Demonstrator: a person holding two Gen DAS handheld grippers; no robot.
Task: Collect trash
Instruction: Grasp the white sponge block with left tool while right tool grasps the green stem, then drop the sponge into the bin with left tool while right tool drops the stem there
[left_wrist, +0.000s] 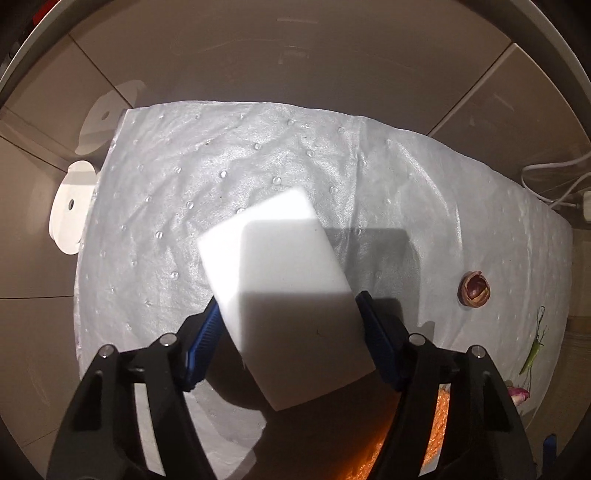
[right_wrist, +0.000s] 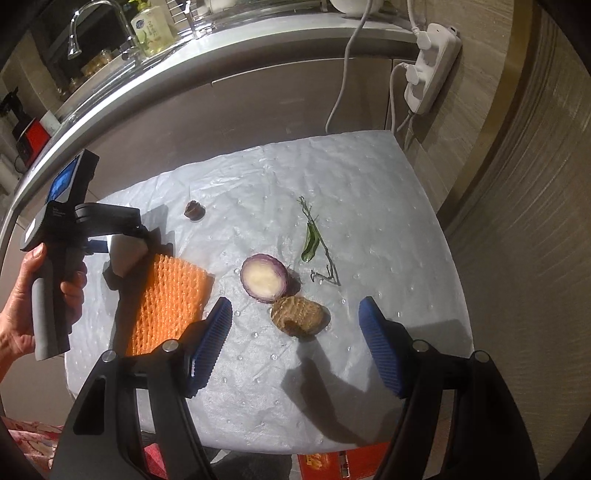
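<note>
My left gripper (left_wrist: 290, 301) is shut on a white sponge block (left_wrist: 284, 291) and holds it above the white wet cloth (left_wrist: 184, 177); it also shows in the right wrist view (right_wrist: 123, 254) at the left. My right gripper (right_wrist: 295, 314) is open, above a brown ridged shell (right_wrist: 301, 315). A cut red onion half (right_wrist: 263, 277) lies just beyond it. An orange foam net (right_wrist: 168, 299) lies left. A green pod with stems (right_wrist: 310, 242) and a dark nut shell (right_wrist: 194, 211) lie farther back. The nut shell (left_wrist: 474, 288) also shows in the left view.
The cloth (right_wrist: 369, 206) covers a small table beside a steel counter (right_wrist: 184, 77). A white power strip (right_wrist: 432, 62) with cables hangs at the back right. A faucet (right_wrist: 96, 22) and soap bottle (right_wrist: 151, 29) stand behind. Red boxes (right_wrist: 340, 465) sit below the front edge.
</note>
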